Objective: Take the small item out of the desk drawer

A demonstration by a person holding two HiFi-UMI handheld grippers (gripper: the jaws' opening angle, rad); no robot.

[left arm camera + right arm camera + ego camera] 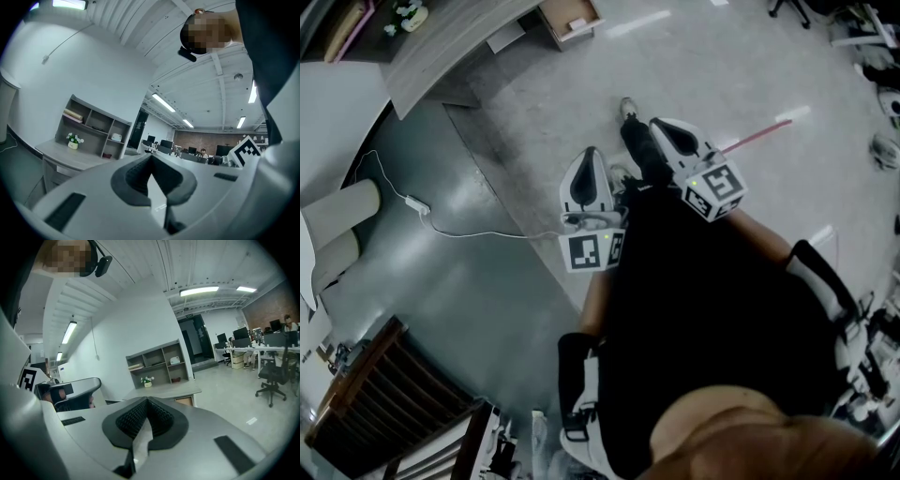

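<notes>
**Small white item** [578, 24]: lying inside brown wooden drawer [565, 32], at top of head view. Too small to identify further. Well apart from both tools.

**Brown wooden drawer**: apparently pulled out from pale grey counter [450, 49]. Open top facing upward, item resting toward its right side.

**Pale grey counter**: set against white wall, far across floor from the person. Carrying grey open shelf unit [158, 363] with several compartments. Small white pot of white flowers [147, 381] standing on counter top in front of shelf unit.

**Left tool** [592, 153]: white shell, black ribbed pads, square-marker cube at rear. Clenched, pad tips together, nothing between them. Held in air above floor, aimed toward counter.

**Right tool** [657, 123]: same build. Clenched, pad tips meeting, empty. Just beside left tool, not touching it, likewise aimed toward counter.

**Thin white cable** [478, 232]: trailing over dark floor left of left tool, with small white adapter block [417, 203] on it.

**Thin red strip** [757, 137]: lying on pale floor right of right tool.

**Black office chair** [273, 373]: standing on open floor at right of right gripper view, well apart from counter.

**Person's black clothing** [712, 319]: filling lower middle of head view, below both tools.
</notes>
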